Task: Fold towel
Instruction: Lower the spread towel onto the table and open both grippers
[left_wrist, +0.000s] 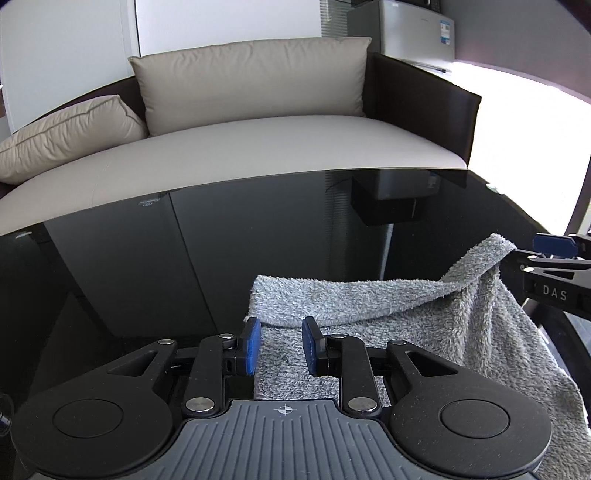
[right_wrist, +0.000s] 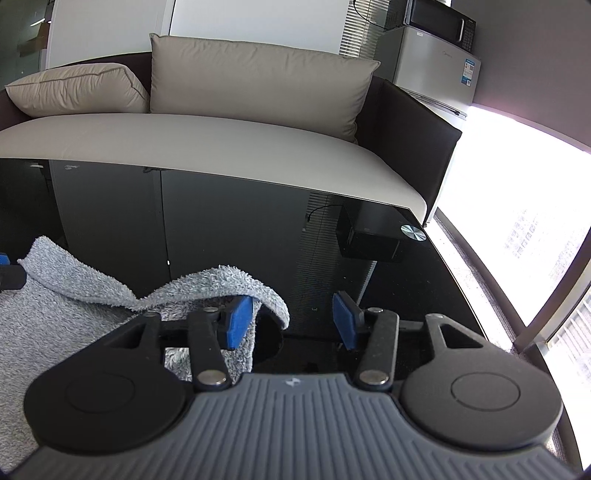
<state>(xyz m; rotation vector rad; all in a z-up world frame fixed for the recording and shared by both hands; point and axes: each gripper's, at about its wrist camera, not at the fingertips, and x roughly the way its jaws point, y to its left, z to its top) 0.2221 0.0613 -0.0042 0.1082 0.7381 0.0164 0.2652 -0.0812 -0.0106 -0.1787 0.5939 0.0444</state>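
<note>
1. Grey ribbed housing of each handheld tool fills the bottom of both wrist views; just ahead of it lies the grey towel on the black glass table.
2. Its far edge is doubled back toward the near side, so one fold seems laid, though the flap is rumpled and its right corner stands raised.
3. Over the towel's left edge hangs the left gripper, its blue pads a little apart with nothing pinched between them.
4. In its own view the right gripper stands wide apart; the raised corner drapes over its left pad, unclamped.
5. Judged from this, the first fold is being let go; flattening and at least one more fold look to be left.
6. Beyond the table stands a beige sofa with cushions.
</note>
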